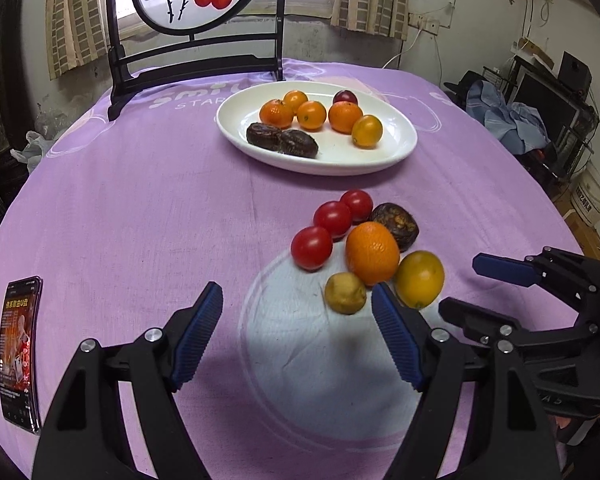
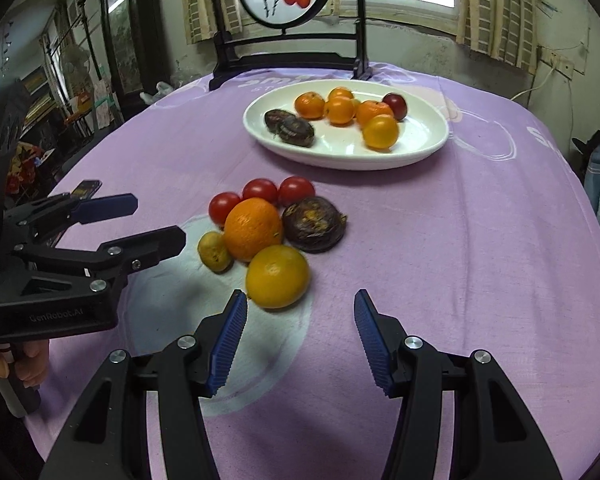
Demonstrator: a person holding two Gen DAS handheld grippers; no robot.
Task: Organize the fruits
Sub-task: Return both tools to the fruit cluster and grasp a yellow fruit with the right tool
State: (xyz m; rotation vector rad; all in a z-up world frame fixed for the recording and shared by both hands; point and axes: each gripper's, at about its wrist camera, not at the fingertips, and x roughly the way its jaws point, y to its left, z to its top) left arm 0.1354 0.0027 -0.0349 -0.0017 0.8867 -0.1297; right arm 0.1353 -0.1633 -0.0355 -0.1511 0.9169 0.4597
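Right wrist view: the right tongs stand part open and empty, the yellow citrus just ahead, nearest their left pad. The left tongs, wider open and empty, have the small yellow-green fruit near their right pad. The loose pile lies mid-worktop, the plate toward the far edge.

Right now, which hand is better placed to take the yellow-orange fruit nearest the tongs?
Probably the right: the right tongs stand open just short of the yellow-orange fruit, while the left tongs face the small yellowish fruit.
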